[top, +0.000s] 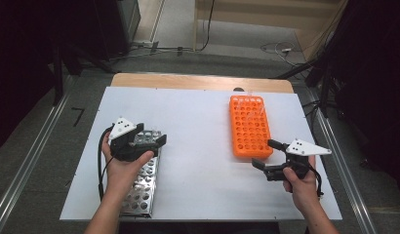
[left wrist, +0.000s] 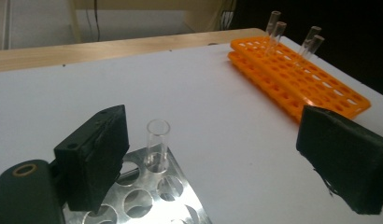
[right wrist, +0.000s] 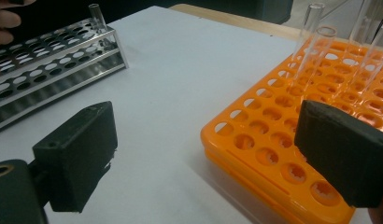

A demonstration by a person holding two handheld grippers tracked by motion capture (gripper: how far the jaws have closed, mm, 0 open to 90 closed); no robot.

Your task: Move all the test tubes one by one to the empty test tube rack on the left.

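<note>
An orange tube rack (top: 250,126) lies on the right half of the white table. Several clear glass tubes (right wrist: 315,46) stand at its far end (left wrist: 273,25). On the left lies a metal rack (top: 142,183) with one clear tube (left wrist: 158,144) upright in a far corner hole. My left gripper (top: 151,134) hovers over that far end, open, and the tube stands just ahead of its left jaw (left wrist: 217,154). My right gripper (top: 265,153) is open at the orange rack's near right corner, with nothing between its jaws (right wrist: 208,154).
The white table (top: 198,146) has a wooden strip (top: 188,80) along its far edge. Bare tabletop separates the two racks. The metal rack (right wrist: 49,70) and its tube (right wrist: 97,16) appear far left in the right gripper view, with a hand (right wrist: 7,18) above them.
</note>
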